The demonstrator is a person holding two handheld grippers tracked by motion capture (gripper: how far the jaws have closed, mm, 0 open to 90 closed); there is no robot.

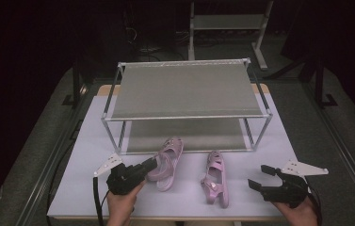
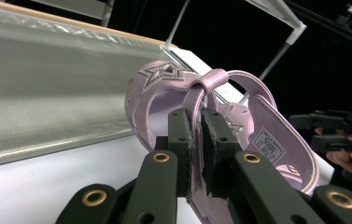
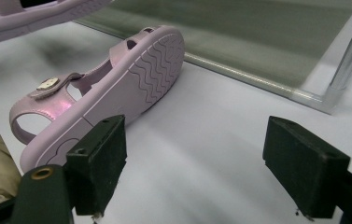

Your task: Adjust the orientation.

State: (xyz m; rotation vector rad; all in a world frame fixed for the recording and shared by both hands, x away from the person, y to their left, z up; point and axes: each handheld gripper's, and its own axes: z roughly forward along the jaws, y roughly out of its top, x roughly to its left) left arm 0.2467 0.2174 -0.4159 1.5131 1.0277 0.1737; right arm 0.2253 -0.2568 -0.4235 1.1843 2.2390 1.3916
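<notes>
Now one pink sandal's strap (image 2: 200, 88) is pinched by the left claw (image 2: 200, 140); the other sandal (image 3: 103, 88) lies sideways, just left of the spread right claw (image 3: 201, 163).

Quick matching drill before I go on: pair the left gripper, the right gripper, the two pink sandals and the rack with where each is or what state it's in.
Things:
1. left gripper
2. right gripper
3. left sandal
4. right sandal
5. two-tier rack

States:
a. lies on its side on the white table top, sole showing in the right gripper view
b. jaws wide apart, holding nothing
c. stands at the back of the table, both shelves bare
d. shut on a strap
e. held by its strap

Pairs: 1-d, 2-b, 3-e, 4-a, 5-c
</notes>
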